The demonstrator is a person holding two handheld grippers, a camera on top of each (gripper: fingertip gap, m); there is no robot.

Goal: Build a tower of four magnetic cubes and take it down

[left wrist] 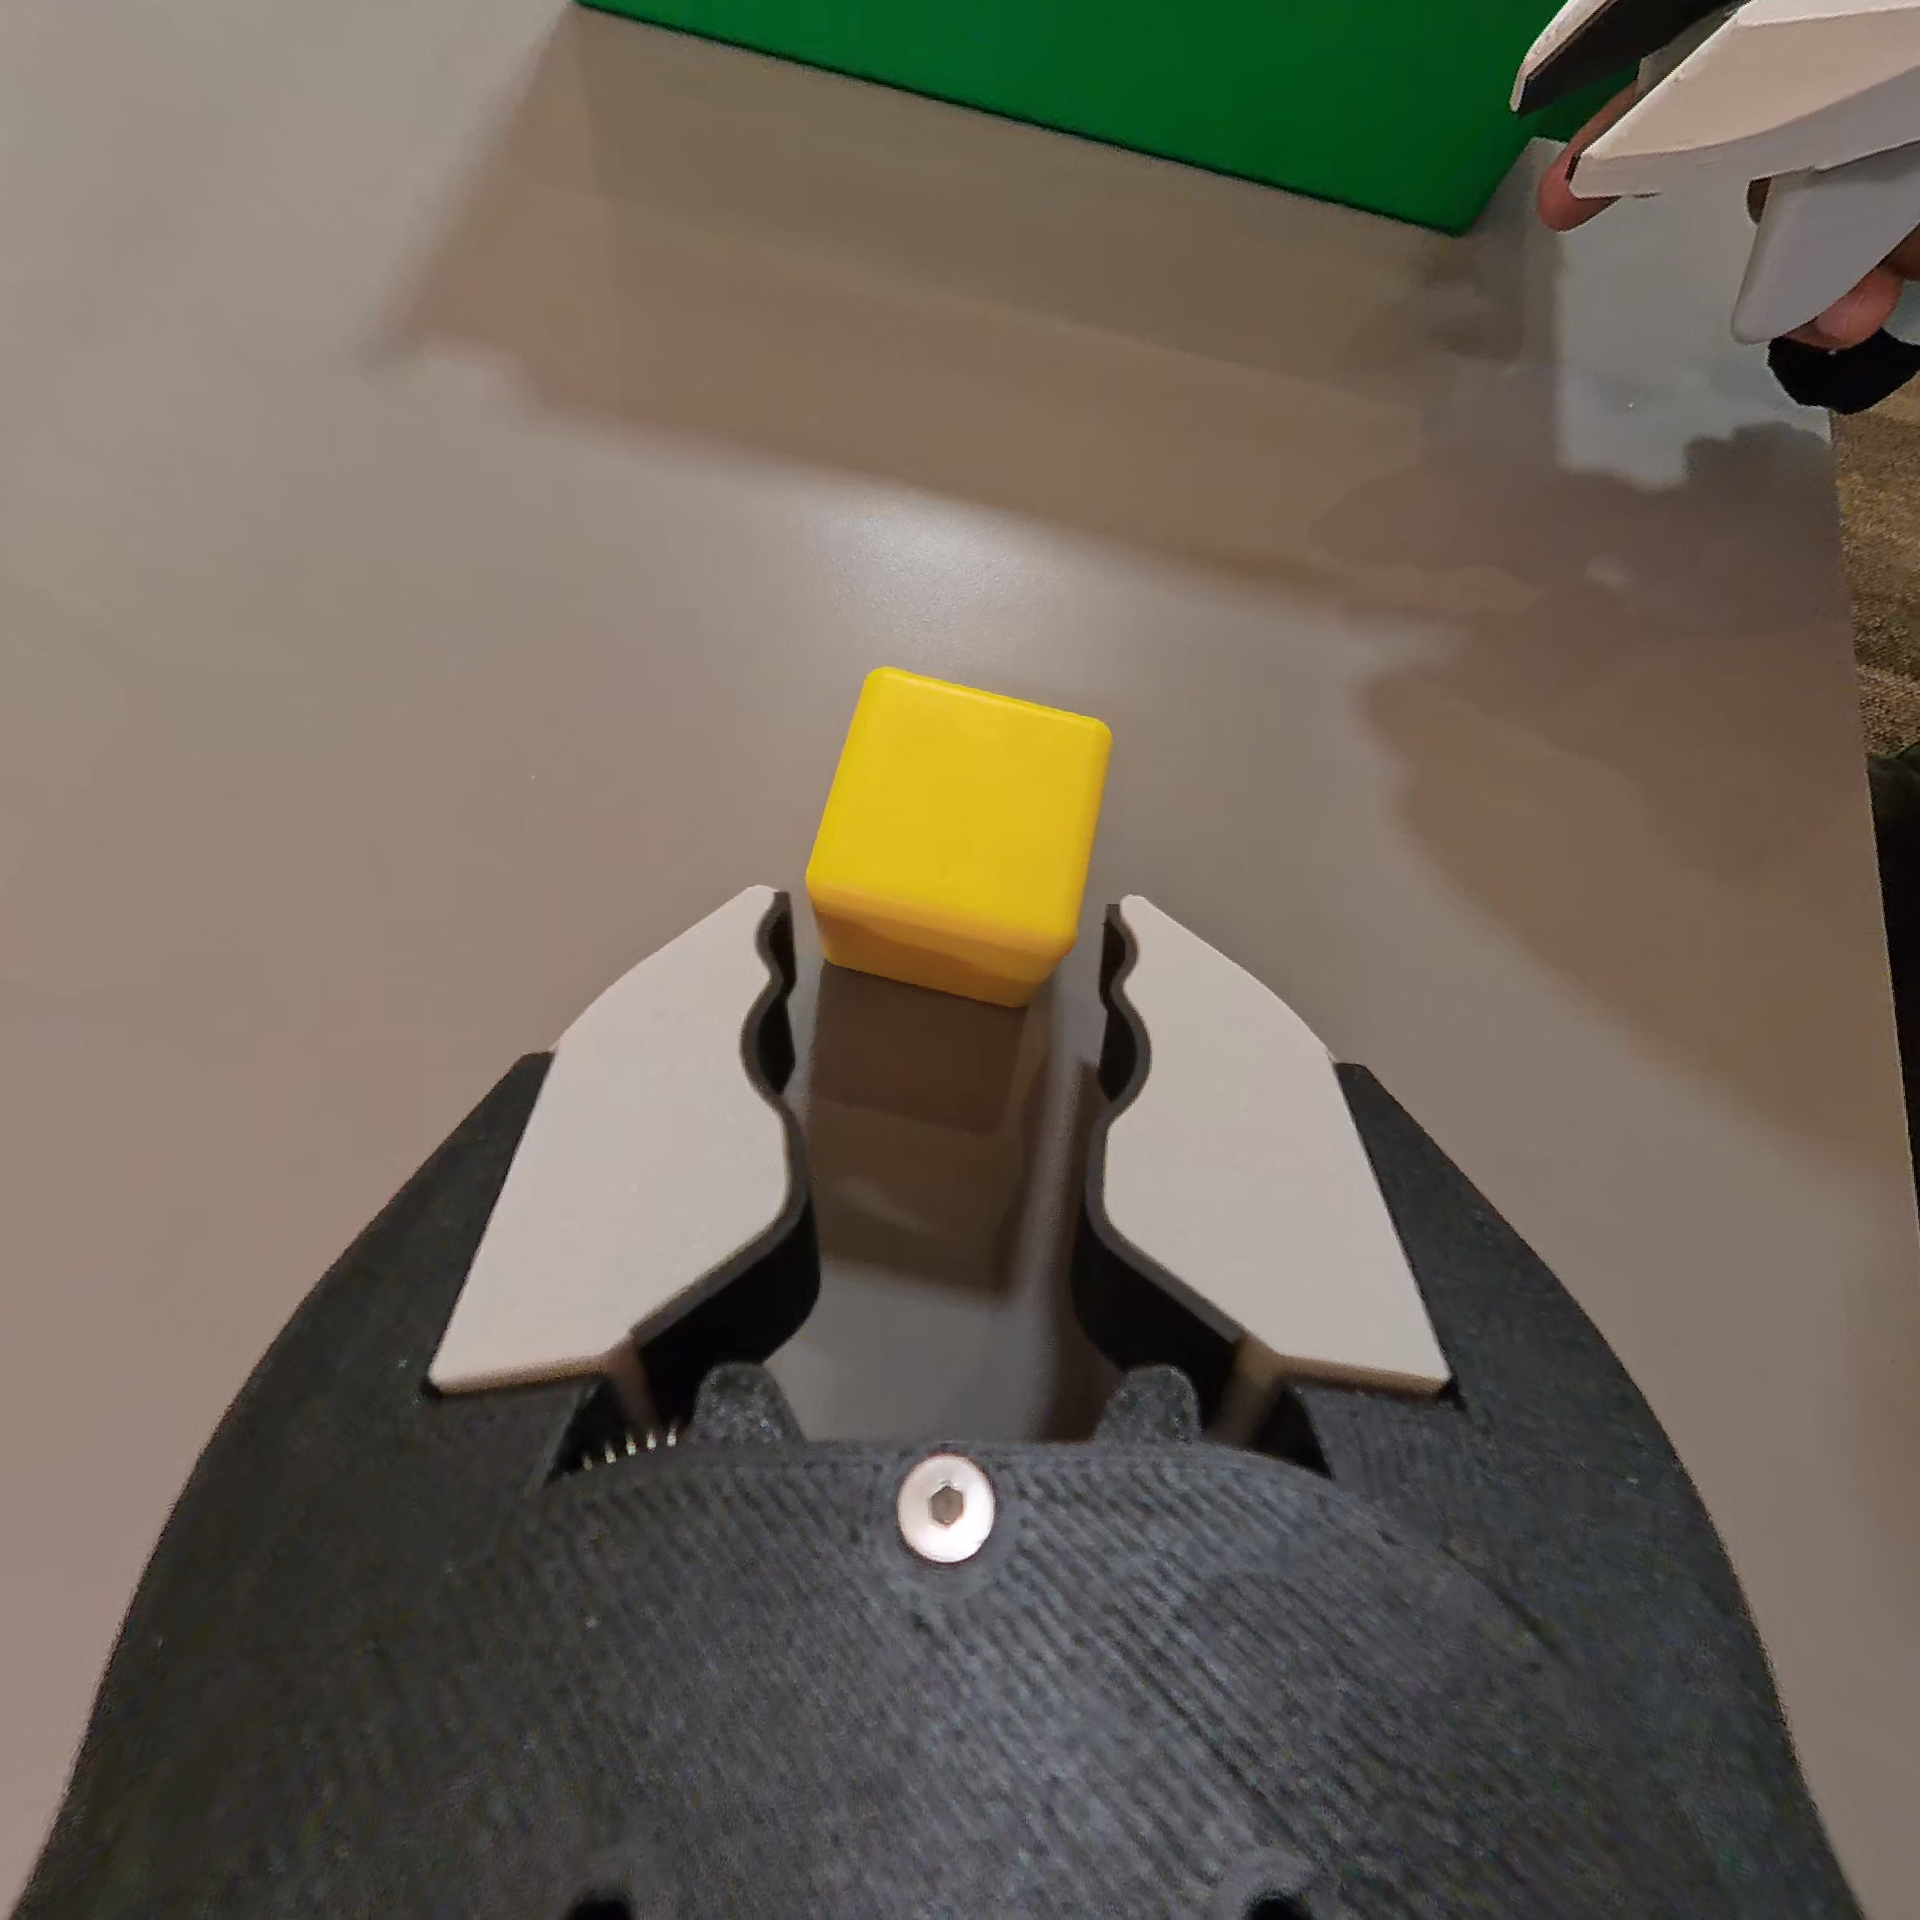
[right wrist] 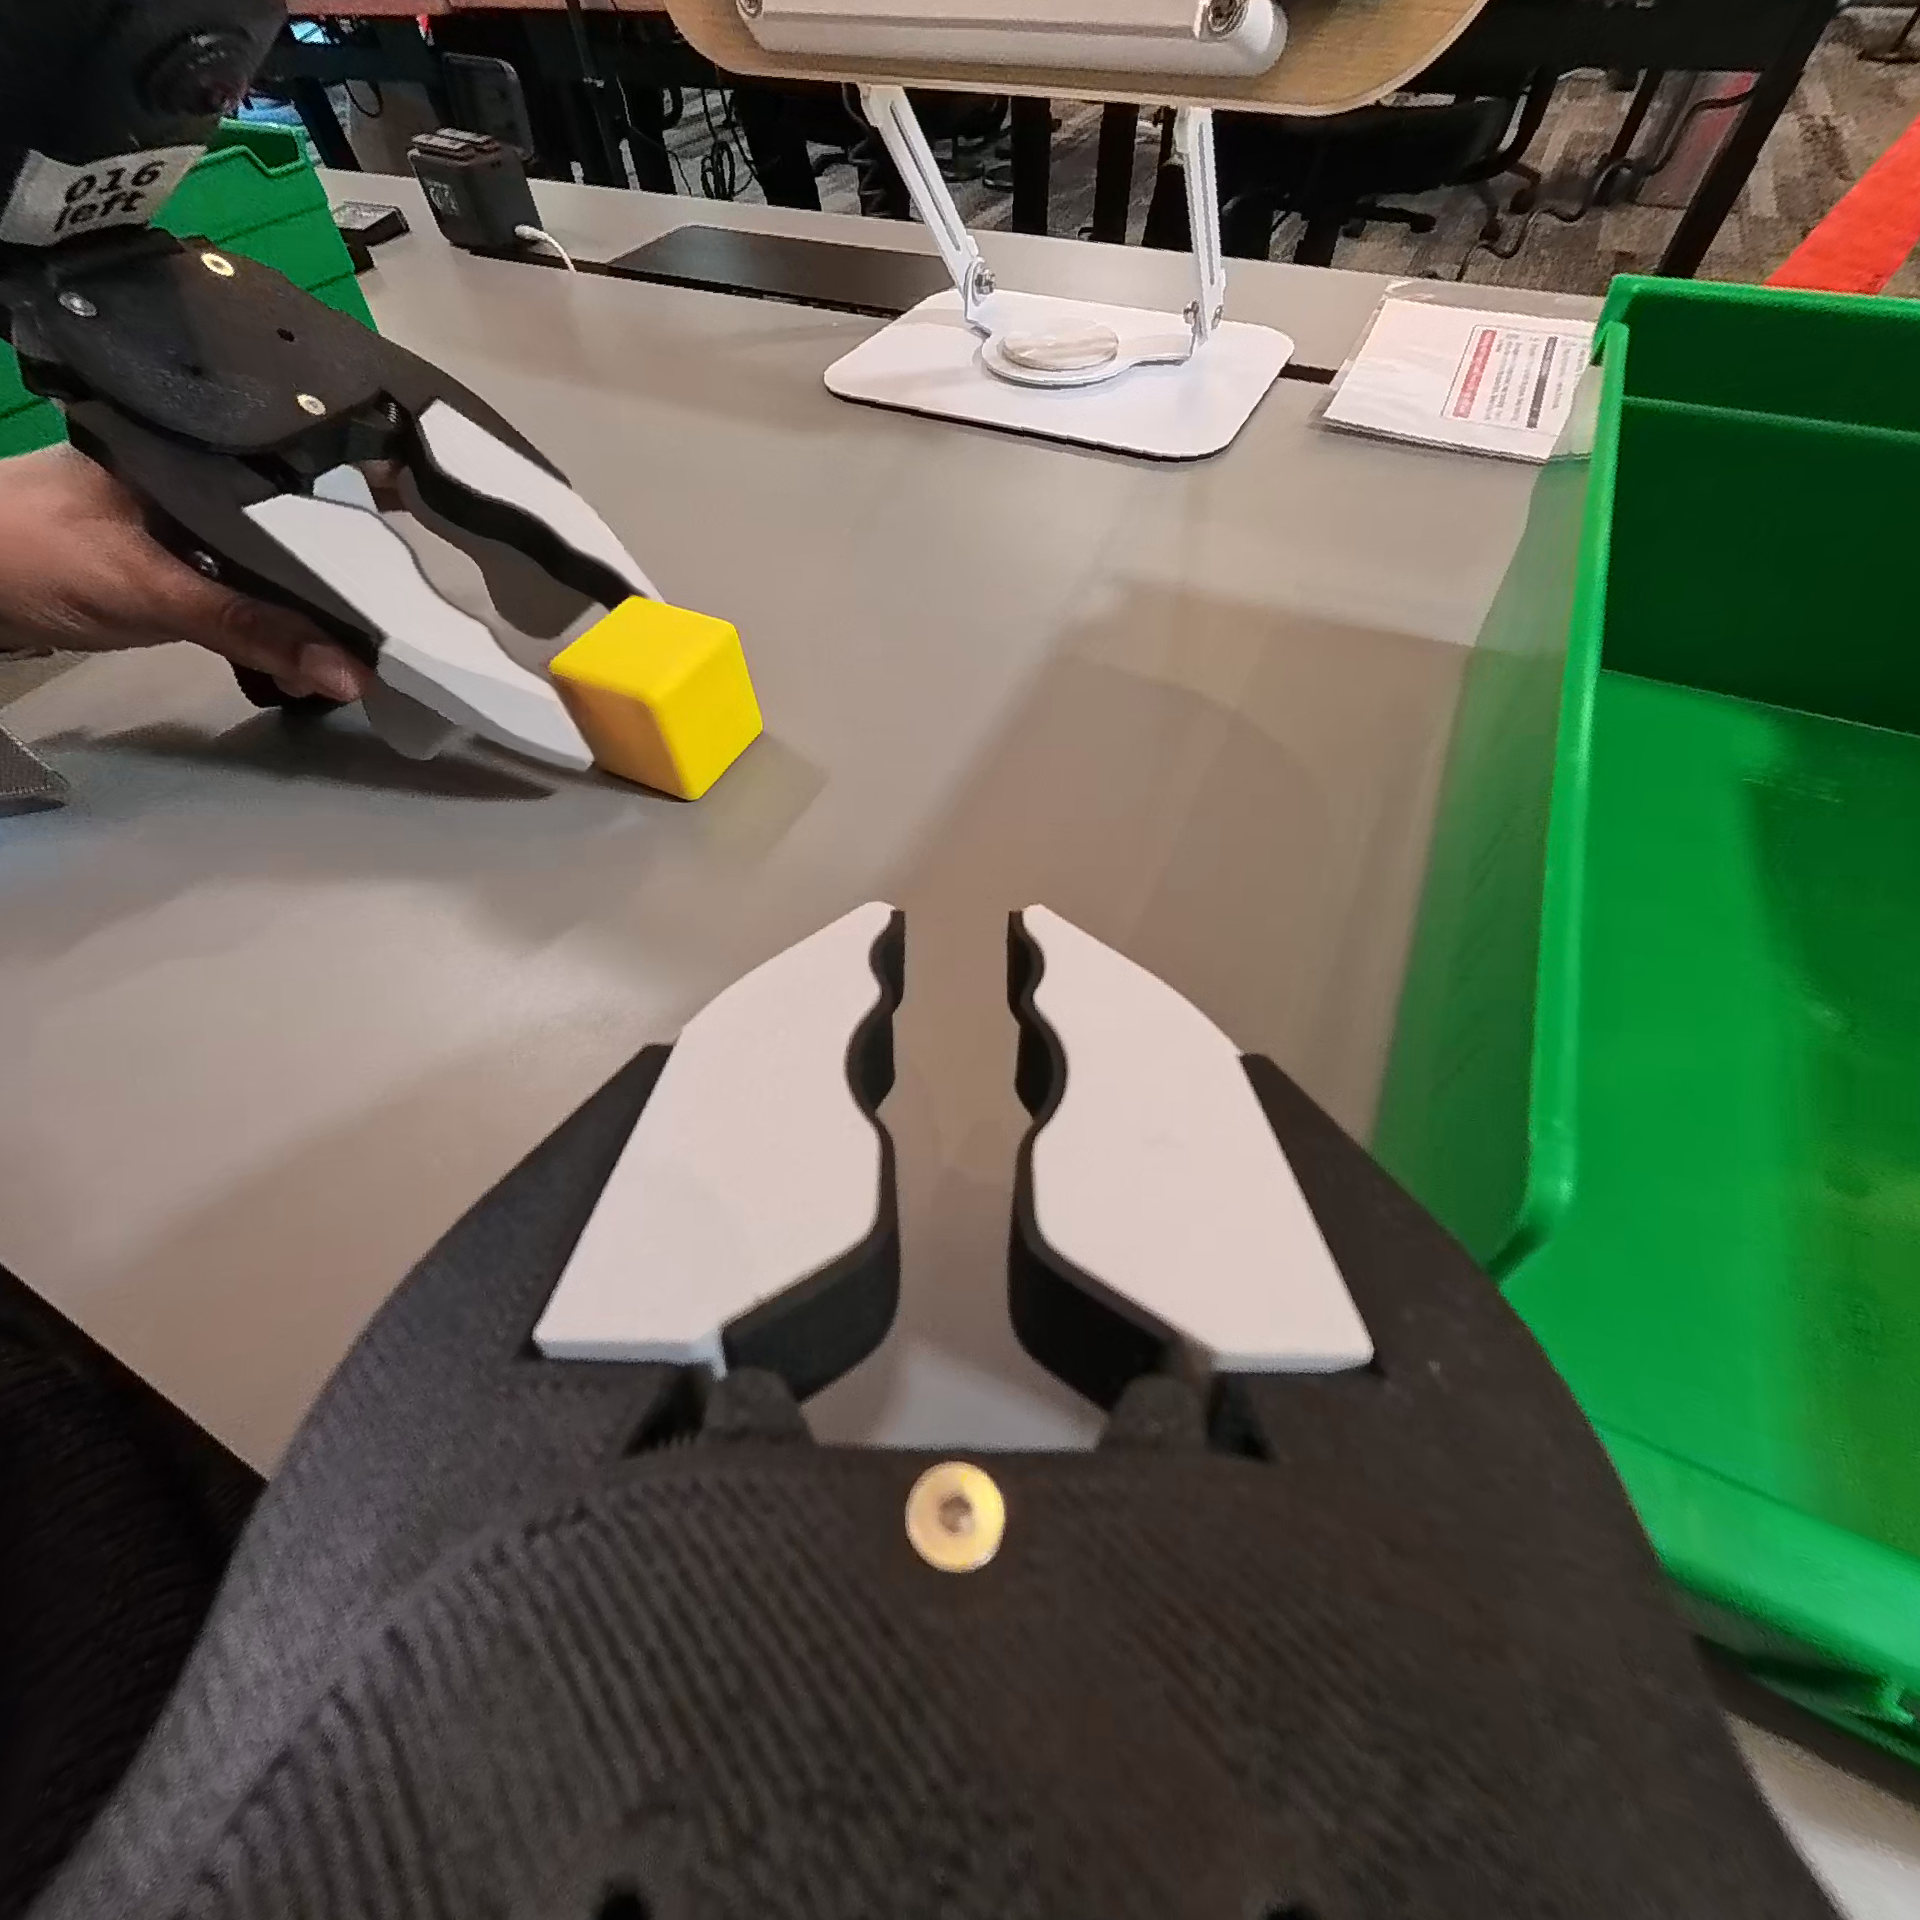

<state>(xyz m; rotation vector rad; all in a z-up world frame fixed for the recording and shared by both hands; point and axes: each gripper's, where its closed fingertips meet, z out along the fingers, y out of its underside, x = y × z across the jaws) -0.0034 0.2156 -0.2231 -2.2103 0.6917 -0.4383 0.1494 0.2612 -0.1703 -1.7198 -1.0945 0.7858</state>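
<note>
A yellow cube (left wrist: 956, 831) sits on the grey table (left wrist: 416, 520). My left gripper (left wrist: 948, 904) is open, low over the table, with its two fingertips either side of the cube's near face. I see no pad pressing on the cube. The right wrist view shows the same: the left gripper (right wrist: 608, 681), held by a hand, has its tips at the cube (right wrist: 665, 696). My right gripper (right wrist: 956, 914) is open with a narrow gap and holds nothing. It hovers over bare table beside a green bin (right wrist: 1714, 935), and shows at the top right of the left wrist view (left wrist: 1548, 140).
A green bin (left wrist: 1143, 94) stands beyond the cube. A second green bin (right wrist: 260, 197) is at the far left. A white stand base (right wrist: 1060, 364), a sheet of paper (right wrist: 1455, 374) and a black charger lie at the back. The table edge runs along the right. My right fingertips sit around 20 cm from my left ones.
</note>
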